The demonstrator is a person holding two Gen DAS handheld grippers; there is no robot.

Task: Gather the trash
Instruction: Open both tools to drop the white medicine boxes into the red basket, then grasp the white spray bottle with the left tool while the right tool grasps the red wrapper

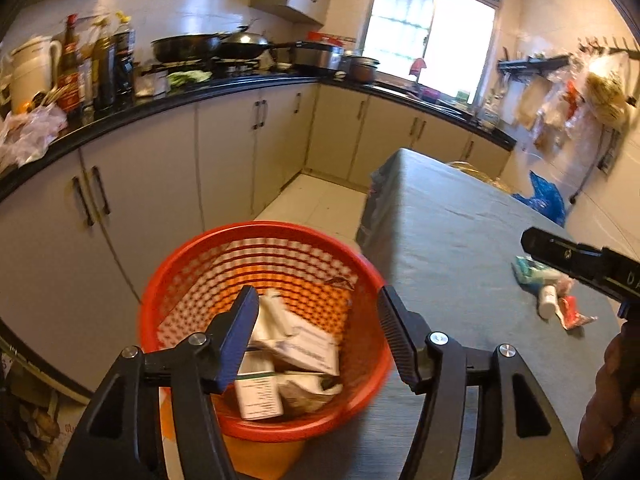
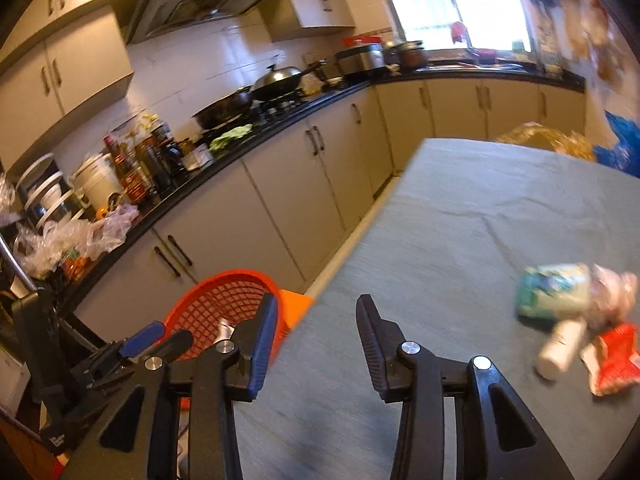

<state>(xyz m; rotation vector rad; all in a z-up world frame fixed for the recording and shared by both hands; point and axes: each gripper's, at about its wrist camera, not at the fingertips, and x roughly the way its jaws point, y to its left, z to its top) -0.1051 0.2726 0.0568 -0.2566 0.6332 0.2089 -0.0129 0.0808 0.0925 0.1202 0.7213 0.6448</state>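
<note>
- Left gripper (image 1: 316, 320): jaws wide apart, nothing between them, positioned above the red basket (image 1: 168, 292).
- Basket sits on the floor just beside the table (image 1: 460, 240) edge; inside are several white boxes (image 1: 304, 348) and crumpled paper (image 1: 312, 390).
- Right gripper (image 2: 316, 328): jaws also spread wide, holding nothing, over the grey table top (image 2: 460, 220) near its left edge.
- Remaining trash lies in a small pile on the table, to the right of the right gripper and well apart from it: green-and-white packet (image 2: 554, 290), small white bottle (image 2: 560, 350) on its side, red wrapper (image 2: 614, 358), clear crumpled plastic (image 2: 616, 292). Pieces are touching or overlapping; blur hides the details.
- Same pile shows in the left view (image 1: 550, 294), partly behind the right gripper's black body (image 1: 580, 262).
- Basket rim (image 2: 236, 276) visible in the right view, left of the right gripper, below table level.
- Kitchen counter (image 1: 180, 94) with pans and bottles runs behind.
</note>
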